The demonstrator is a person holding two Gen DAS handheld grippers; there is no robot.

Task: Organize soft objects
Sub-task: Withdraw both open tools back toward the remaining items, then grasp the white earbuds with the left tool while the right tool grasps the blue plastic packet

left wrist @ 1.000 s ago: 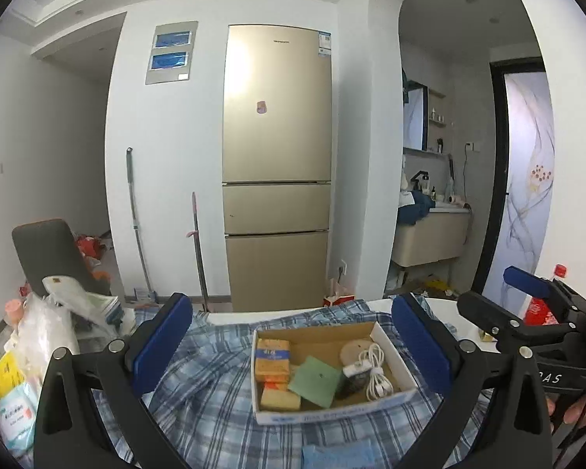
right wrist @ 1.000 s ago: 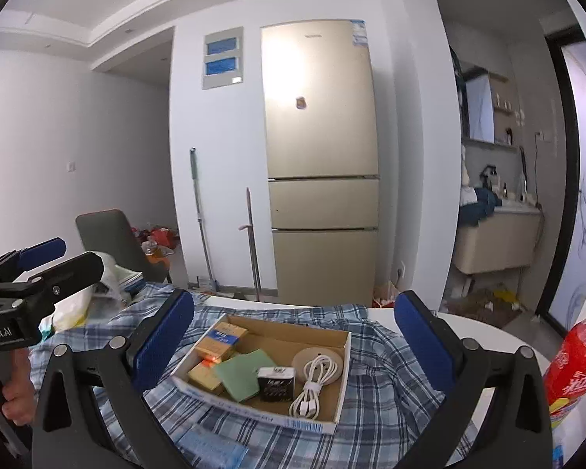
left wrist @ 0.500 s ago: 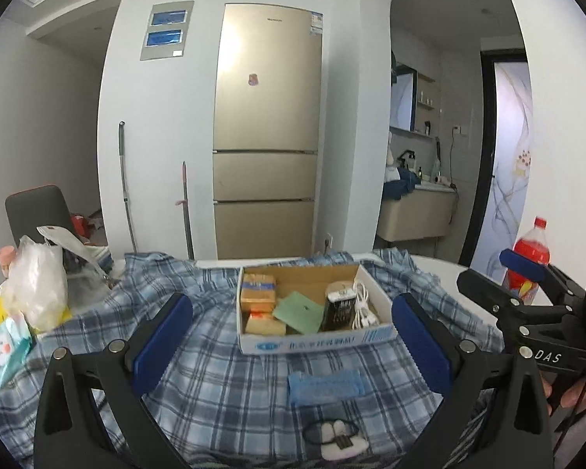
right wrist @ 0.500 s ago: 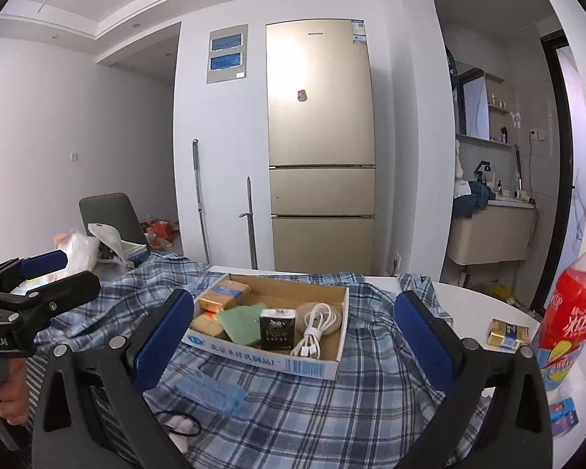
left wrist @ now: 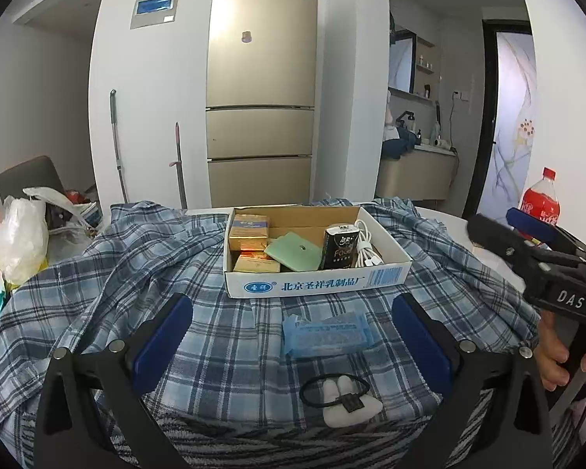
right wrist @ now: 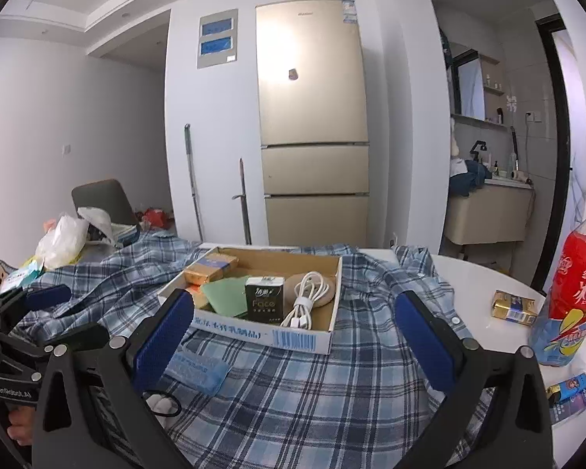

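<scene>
In the left wrist view the left gripper (left wrist: 291, 336) gapes empty over a blue packet (left wrist: 328, 335) on the plaid shirt (left wrist: 144, 273), box (left wrist: 316, 252) at 12 o'clock, while in the right wrist view the right gripper (right wrist: 295, 330) gapes empty, packet at 8 o'clock.

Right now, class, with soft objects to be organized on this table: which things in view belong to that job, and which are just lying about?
Likely part of the job:
cardboard box
blue tissue pack
black hair tie
black tissue pack
left gripper, open
right gripper, open

Just lying about:
red soda bottle
gold packet
white plastic bag
fridge
</scene>
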